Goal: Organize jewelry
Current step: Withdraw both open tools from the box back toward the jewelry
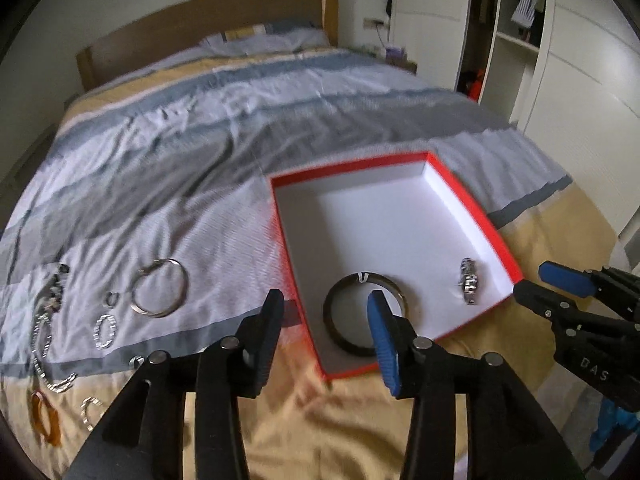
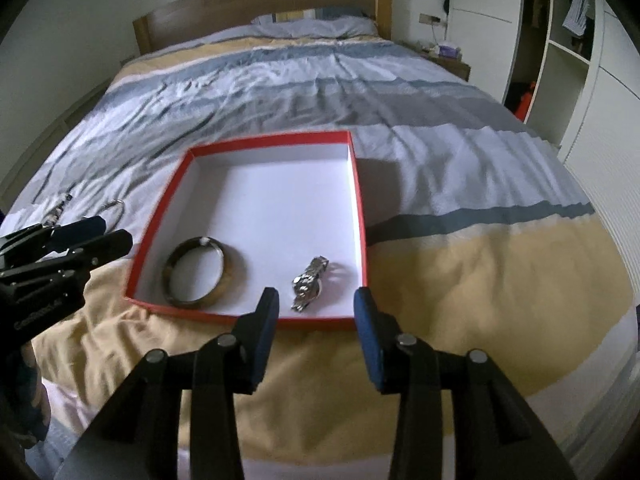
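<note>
While both jaws gape empty, dark bangle point(image 1: 362, 312) and watch point(image 2: 310, 282) just ahead, inside red box point(image 2: 360, 200).

box point(image 2: 362, 208): I see red outside and on the rim, white inside
bangle in box point(image 2: 195, 276): dark brown, I think
watch point(image 2: 309, 283): silver
bedcover point(image 2: 460, 264): wide stripes of white, grey-blue and sand yellow
bangle on bedcover point(image 1: 45, 418): amber orange
finger pads point(image 1: 382, 344): I see blue on black
</note>
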The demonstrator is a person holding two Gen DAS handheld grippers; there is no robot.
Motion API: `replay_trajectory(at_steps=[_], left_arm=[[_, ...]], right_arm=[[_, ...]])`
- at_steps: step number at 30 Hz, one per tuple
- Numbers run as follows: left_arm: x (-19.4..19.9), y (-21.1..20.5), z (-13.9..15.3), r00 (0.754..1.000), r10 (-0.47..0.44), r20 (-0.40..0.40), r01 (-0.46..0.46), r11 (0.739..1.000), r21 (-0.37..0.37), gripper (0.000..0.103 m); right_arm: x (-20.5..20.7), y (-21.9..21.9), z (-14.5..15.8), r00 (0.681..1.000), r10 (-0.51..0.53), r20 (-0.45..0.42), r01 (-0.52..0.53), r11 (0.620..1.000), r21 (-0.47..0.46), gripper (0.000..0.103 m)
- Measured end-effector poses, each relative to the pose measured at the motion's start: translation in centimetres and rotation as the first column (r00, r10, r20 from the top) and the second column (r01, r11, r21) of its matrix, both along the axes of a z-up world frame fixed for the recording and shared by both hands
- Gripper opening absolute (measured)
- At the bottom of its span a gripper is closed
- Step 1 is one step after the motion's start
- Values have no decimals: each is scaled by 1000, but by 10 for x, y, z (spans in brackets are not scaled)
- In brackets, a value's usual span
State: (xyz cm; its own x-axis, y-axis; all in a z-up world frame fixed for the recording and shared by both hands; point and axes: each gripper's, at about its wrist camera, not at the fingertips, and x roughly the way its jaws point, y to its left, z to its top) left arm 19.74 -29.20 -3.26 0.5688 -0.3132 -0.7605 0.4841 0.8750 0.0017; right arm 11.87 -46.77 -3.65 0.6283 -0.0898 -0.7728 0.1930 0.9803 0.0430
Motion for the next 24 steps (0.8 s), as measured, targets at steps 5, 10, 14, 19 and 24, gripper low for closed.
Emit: replay_trajectory(at_steps=[5, 10, 14, 19, 24], left_arm=[[-35, 29, 31, 997, 19, 72, -17, 1000, -21, 49], [-65, 63, 56, 991, 52, 127, -47, 998, -41, 59], [-88, 93, 71, 982, 81, 171, -74, 996, -45, 66], [-112, 128, 85, 973, 112, 203, -104, 993, -49, 69], [-132, 159, 91, 964, 146, 222, -134, 989, -68, 71]], right_arm=[[-25, 25, 22, 999, 11, 46, -12, 1000, 19, 37], [-48, 55, 39, 996, 36, 77, -38, 999, 27, 37], [-63, 82, 52, 993, 57, 101, -61, 997, 36, 37], [-80, 116, 65, 988, 82, 130, -89, 995, 45, 37], [-94, 145, 74, 984, 104, 142, -111, 993, 42, 37]])
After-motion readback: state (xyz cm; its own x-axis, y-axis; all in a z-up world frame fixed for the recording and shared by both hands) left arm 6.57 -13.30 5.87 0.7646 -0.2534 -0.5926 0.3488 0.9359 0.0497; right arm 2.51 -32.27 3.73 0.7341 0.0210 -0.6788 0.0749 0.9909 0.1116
